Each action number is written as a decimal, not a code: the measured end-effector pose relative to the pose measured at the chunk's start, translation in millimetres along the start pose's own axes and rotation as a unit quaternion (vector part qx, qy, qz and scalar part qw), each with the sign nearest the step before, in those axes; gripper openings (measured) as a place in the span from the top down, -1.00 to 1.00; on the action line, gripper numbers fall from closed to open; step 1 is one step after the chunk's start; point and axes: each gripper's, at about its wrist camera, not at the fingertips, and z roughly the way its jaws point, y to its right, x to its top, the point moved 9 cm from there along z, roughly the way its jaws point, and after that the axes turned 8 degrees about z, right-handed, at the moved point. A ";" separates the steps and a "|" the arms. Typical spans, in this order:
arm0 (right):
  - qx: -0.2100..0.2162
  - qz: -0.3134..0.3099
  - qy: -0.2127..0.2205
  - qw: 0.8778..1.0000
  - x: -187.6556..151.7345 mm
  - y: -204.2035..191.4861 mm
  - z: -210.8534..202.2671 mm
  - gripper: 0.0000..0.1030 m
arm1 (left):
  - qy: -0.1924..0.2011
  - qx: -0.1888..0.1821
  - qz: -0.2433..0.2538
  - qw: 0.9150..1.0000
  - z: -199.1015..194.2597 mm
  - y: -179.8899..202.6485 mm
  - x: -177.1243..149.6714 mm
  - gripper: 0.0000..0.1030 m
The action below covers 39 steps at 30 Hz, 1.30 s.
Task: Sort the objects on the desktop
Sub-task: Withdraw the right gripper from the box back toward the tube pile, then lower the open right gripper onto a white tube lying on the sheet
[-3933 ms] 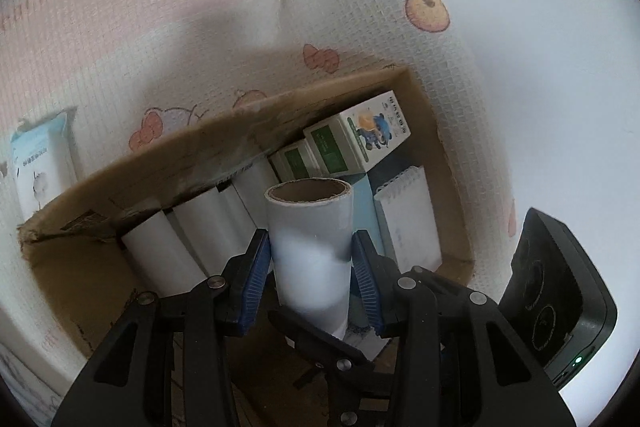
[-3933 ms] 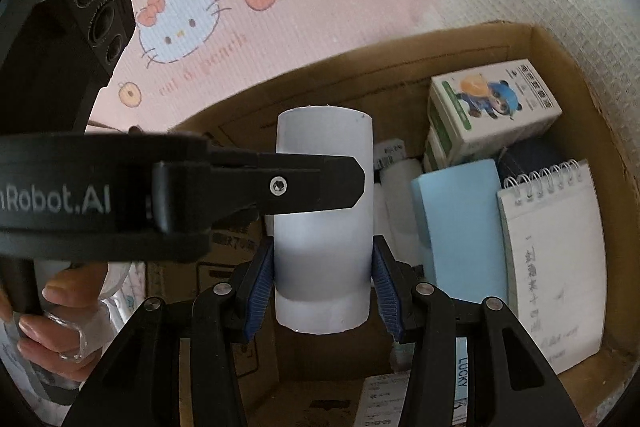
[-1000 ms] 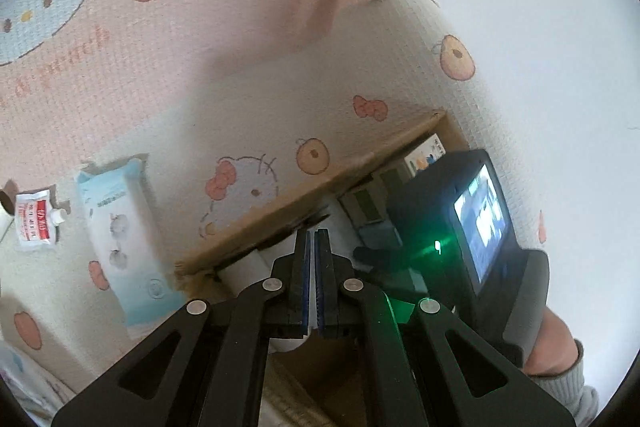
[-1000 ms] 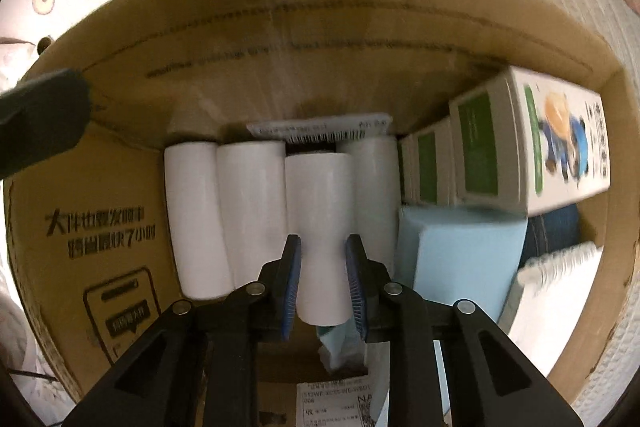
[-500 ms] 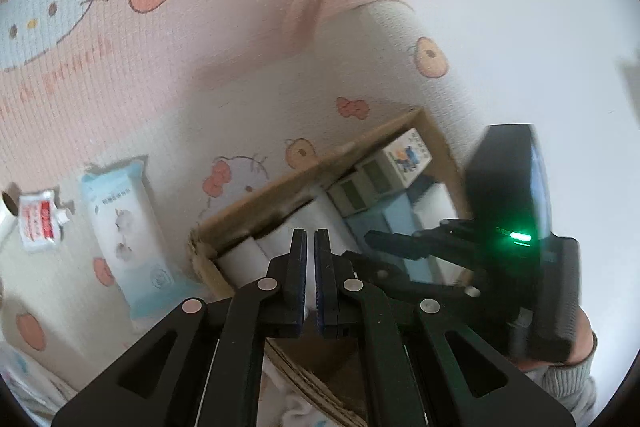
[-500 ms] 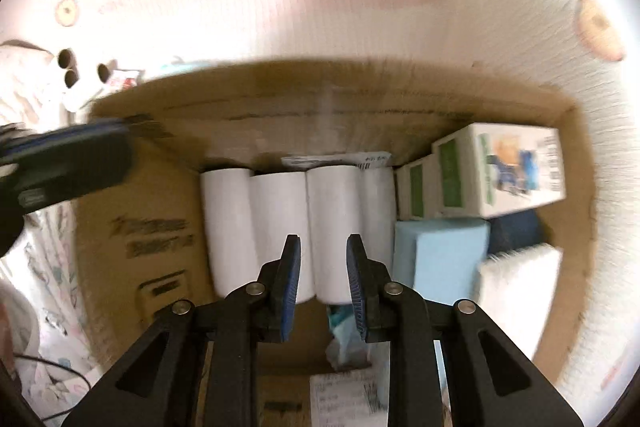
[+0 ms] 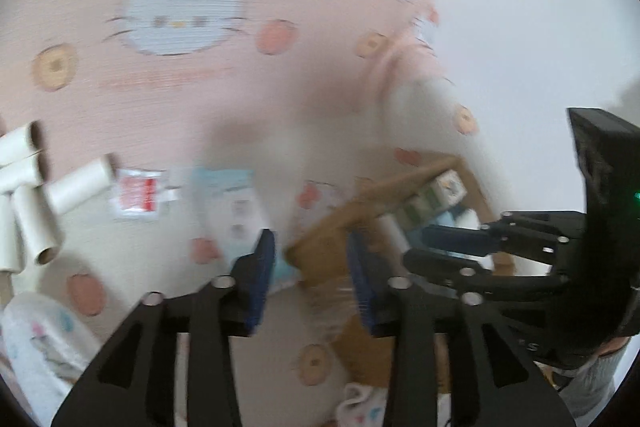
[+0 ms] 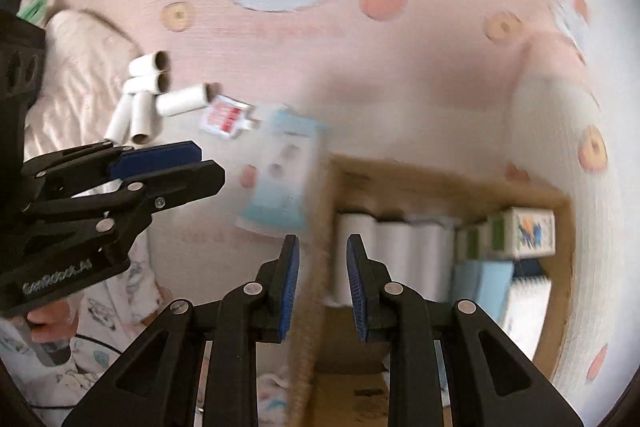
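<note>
We see the cardboard box open on top, yet its floor is crowded: white rolls line the far wall, small cartons sit beside them, and a blue pad and notebook fill the right side. Our right gripper, fingers apart and empty, straddles the box's left wall. Left of the box, a wipes pack lies just beside that wall, a sachet and loose paper tubes farther left. Bare pink cloth stretches behind them. Our left gripper hangs open near the box corner.
</note>
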 end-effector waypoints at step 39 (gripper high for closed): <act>0.167 -0.042 0.042 0.984 127.3 -176.9 161.4 0.59 | 0.066 0.086 -0.292 0.950 29.4 -297.0 -32.6 0.12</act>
